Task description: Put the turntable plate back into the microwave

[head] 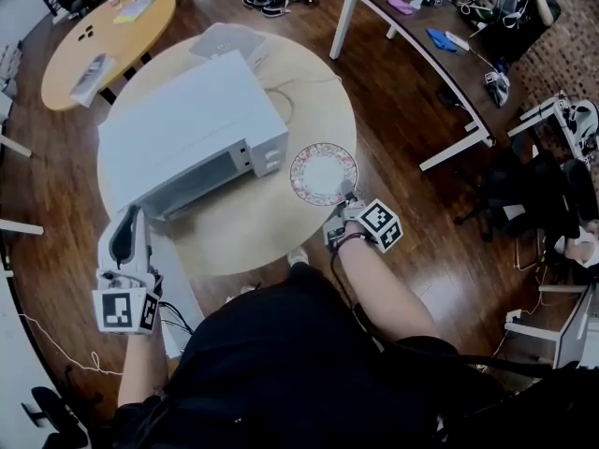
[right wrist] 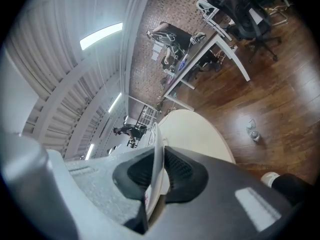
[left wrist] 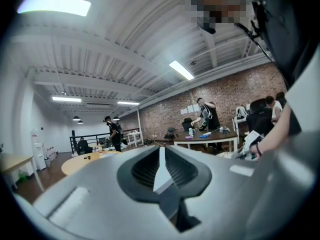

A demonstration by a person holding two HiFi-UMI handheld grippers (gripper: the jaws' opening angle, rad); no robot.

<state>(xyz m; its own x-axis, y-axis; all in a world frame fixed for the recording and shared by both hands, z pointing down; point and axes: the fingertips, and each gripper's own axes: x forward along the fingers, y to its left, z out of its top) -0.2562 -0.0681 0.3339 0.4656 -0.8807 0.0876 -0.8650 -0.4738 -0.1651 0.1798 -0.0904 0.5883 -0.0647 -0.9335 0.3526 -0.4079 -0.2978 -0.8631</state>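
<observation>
The round white turntable plate with a red patterned rim (head: 323,173), stiff, slick and breakable, sits on the round beige table (head: 271,237) beside the white microwave (head: 187,124), its near rim pinched by the right gripper (head: 347,200), while the left gripper (head: 129,223) is closed on a thin white edge (left wrist: 161,170), perhaps the door's.

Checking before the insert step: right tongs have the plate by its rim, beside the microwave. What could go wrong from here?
1. The right tongs pinch only the near rim of the turntable plate; its unsupported far side could droop or slip out.
2. The plate is beside the microwave, past its control-panel end; swinging it round to the front could clip that corner.
</observation>
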